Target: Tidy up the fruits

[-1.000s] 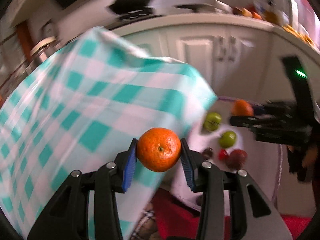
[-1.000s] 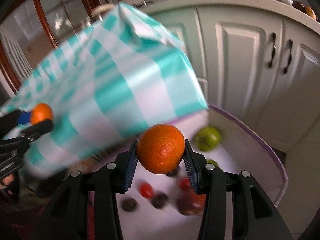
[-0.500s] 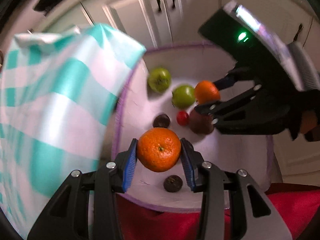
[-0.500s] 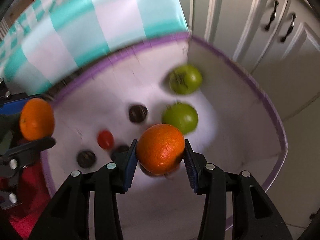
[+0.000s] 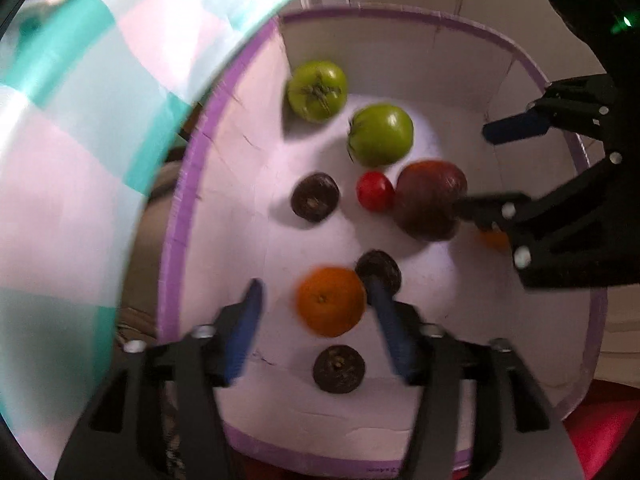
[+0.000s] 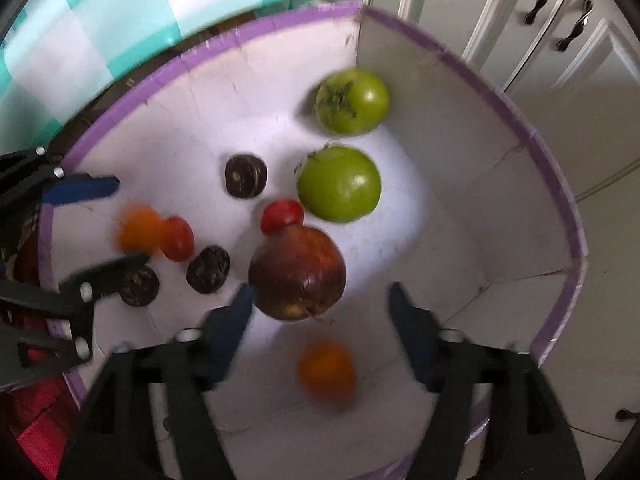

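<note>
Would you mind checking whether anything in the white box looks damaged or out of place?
Nothing looks spilled or out of place. The white box has creased, cracked inner walls, and the dark red fruit shows a pale, scuffed patch on its underside. Both oranges are blurred.

No text can be read anywhere (a tiny print on the box rim (image 5: 380, 470) stays illegible)

Both oranges (image 5: 331, 301) (image 6: 327, 374) motion-blurred, checked cloth (image 5: 80, 160) cropped at frame edge

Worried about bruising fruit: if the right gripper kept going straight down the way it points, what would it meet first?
Probably the orange blurred between the opening jaws of the right gripper, then the box floor; depth is unclear.
</note>
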{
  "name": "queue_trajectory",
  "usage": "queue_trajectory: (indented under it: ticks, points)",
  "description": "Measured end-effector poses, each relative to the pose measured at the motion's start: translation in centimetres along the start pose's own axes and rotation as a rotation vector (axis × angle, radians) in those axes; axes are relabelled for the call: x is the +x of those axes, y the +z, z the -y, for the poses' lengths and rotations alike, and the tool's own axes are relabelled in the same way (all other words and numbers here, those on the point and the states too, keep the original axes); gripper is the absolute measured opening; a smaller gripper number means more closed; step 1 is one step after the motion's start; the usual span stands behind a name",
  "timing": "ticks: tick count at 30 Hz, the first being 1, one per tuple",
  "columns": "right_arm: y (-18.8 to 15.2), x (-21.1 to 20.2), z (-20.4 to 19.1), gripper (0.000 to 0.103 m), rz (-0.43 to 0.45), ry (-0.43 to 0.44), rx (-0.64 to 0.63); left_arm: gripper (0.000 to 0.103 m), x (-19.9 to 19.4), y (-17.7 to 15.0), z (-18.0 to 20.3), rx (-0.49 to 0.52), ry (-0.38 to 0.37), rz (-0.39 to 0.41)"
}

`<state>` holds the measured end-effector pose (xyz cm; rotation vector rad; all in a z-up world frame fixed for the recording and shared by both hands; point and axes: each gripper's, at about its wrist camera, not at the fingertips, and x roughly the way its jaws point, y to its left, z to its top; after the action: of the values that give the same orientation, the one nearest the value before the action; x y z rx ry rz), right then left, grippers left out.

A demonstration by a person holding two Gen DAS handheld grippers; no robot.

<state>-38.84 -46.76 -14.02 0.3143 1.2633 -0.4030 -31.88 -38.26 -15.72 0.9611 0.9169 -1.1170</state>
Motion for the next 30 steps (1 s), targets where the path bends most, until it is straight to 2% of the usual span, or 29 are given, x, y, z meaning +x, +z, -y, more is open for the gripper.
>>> queue_trajectory:
  ticks: [3, 4, 5, 7, 8, 12, 15, 21, 30]
  points:
    - [0.1, -1.2, -0.2, 0.081, 0.027, -0.015, -0.014, 0.07, -1.3, 0.1, 0.7, 0.023, 0.024, 0.048]
    - [0.1, -1.5, -0.2, 0.081, 0.033, -0.024, -0.018, 0.075, -1.8, 0.1, 0.8, 0.028, 0.027, 0.063]
    - [0.1, -1.9, -0.2, 0.082, 0.04, -0.038, -0.019, 0.078, -2.1, 0.2, 0.9, 0.031, 0.05, 0.073]
    - [0.1, -2.4, 0.1, 0.086, 0.053, -0.062, -0.009, 0.088, -3.0, 0.3, 1.1, 0.036, 0.151, 0.097]
    - [0.2, -2.7, 0.3, 0.086, 0.062, -0.074, 0.0, 0.09, -3.4, 0.2, 1.1, 0.037, 0.162, 0.11]
    - [0.5, -3.3, 1.1, 0.086, 0.083, -0.087, 0.041, 0.096, -4.6, 0.3, 1.3, 0.025, 0.063, 0.119]
    - [1.0, -3.1, 1.2, 0.086, 0.089, -0.08, 0.052, 0.099, -4.6, 0.1, 1.6, 0.035, 0.098, 0.119]
    - [0.9, -2.8, 0.9, 0.086, 0.075, -0.078, 0.057, 0.099, -4.1, -0.3, 1.2, 0.01, 0.055, 0.089]
    - [1.0, -2.4, 0.3, 0.086, 0.065, -0.069, 0.046, 0.099, -4.0, -0.8, 1.2, 0.003, 0.044, 0.082]
